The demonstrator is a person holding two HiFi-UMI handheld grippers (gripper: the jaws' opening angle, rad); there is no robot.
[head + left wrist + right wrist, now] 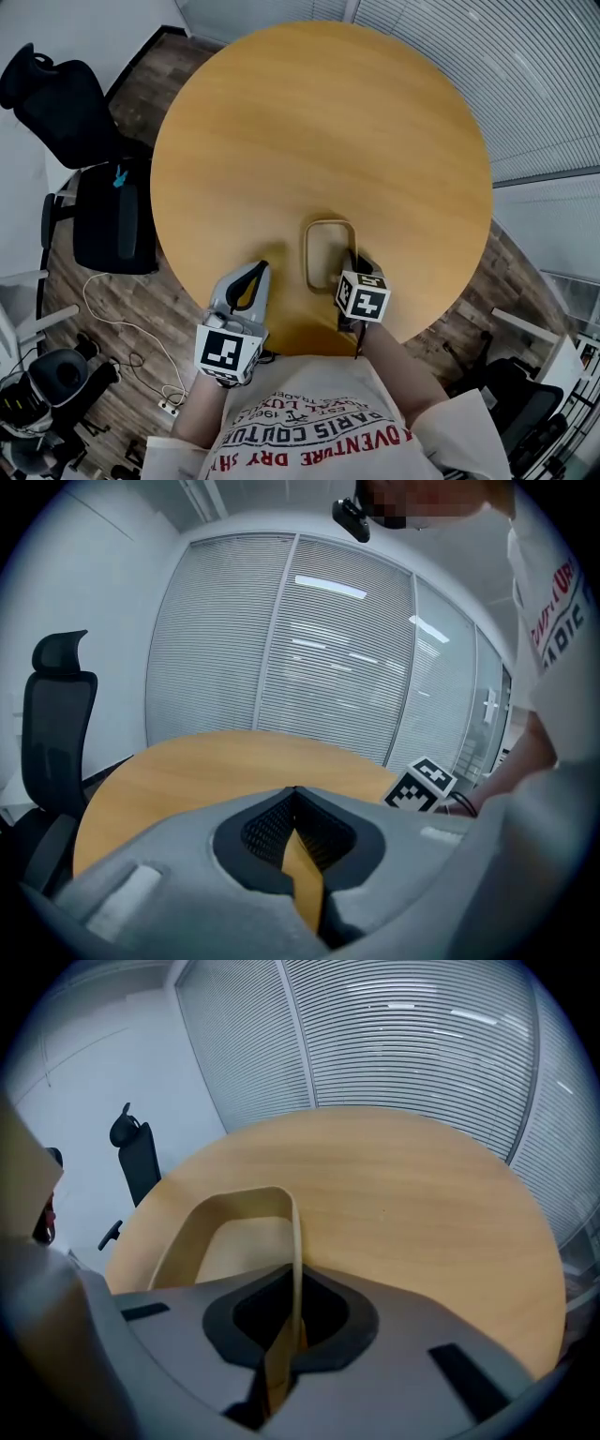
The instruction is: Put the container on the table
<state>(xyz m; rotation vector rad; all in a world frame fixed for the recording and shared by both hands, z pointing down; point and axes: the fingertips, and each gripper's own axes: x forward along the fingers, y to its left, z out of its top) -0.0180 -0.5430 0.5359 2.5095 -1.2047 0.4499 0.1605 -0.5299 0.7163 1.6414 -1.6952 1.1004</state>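
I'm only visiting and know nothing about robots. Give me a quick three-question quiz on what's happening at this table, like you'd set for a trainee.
1. True or false: the left hand-held gripper holds nothing.
2. Which part of the container does the right hand-held gripper clamp? A) its thin side wall B) a lid C) a handle
3. Which black piece of furniture stands beside the round table, at the left of the head view?

Key
1. True: its jaws meet with nothing between them.
2. A.
3. An office chair.
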